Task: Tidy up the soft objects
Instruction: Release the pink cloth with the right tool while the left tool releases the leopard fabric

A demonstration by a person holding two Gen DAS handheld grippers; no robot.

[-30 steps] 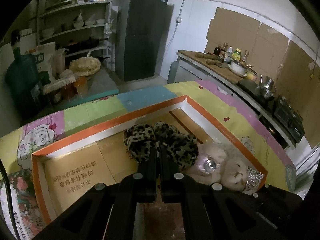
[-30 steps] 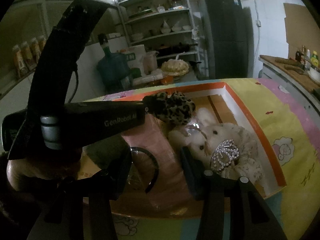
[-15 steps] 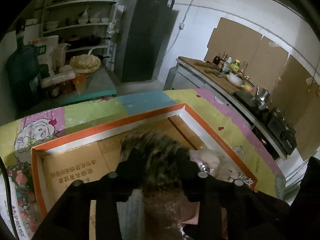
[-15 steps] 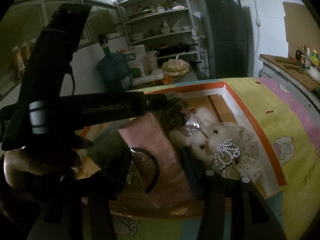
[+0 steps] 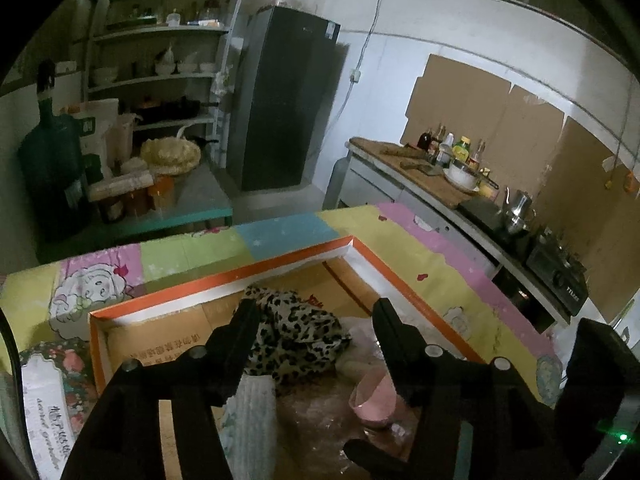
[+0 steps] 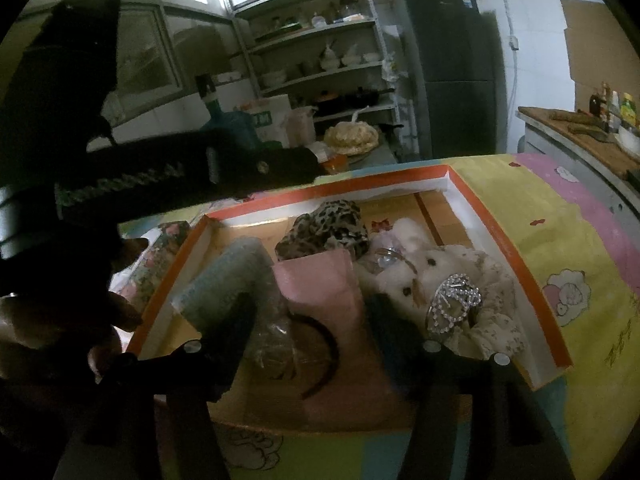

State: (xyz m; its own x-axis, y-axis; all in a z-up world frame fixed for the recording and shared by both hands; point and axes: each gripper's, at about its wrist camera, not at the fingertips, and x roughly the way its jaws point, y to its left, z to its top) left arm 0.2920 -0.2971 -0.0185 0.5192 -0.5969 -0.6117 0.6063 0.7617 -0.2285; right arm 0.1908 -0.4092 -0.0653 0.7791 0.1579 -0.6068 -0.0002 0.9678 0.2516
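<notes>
An orange-rimmed cardboard box (image 5: 304,254) (image 6: 536,284) lies on the table. Inside it lie a leopard-print plush (image 5: 298,330) (image 6: 326,230), a white plush bear with a rhinestone crown (image 6: 436,280), a pink pouch (image 6: 320,284) (image 5: 374,400) and a pale green knitted item (image 6: 224,284) (image 5: 250,412). My left gripper (image 5: 316,316) is open and empty, lifted above the leopard plush; it shows as a dark arm in the right wrist view (image 6: 240,168). My right gripper (image 6: 312,312) is open and empty over the pink pouch at the box's near side.
The table has a pastel cartoon cloth (image 5: 436,268). A floral packet (image 5: 44,392) lies left of the box. Behind are shelves (image 5: 160,76), a dark fridge (image 5: 284,100), a water jug (image 5: 52,160) and a kitchen counter with bottles and a stove (image 5: 480,192).
My left gripper opened, let go of the leopard plush in the box, and rose and drew back. The right gripper stayed still and open.
</notes>
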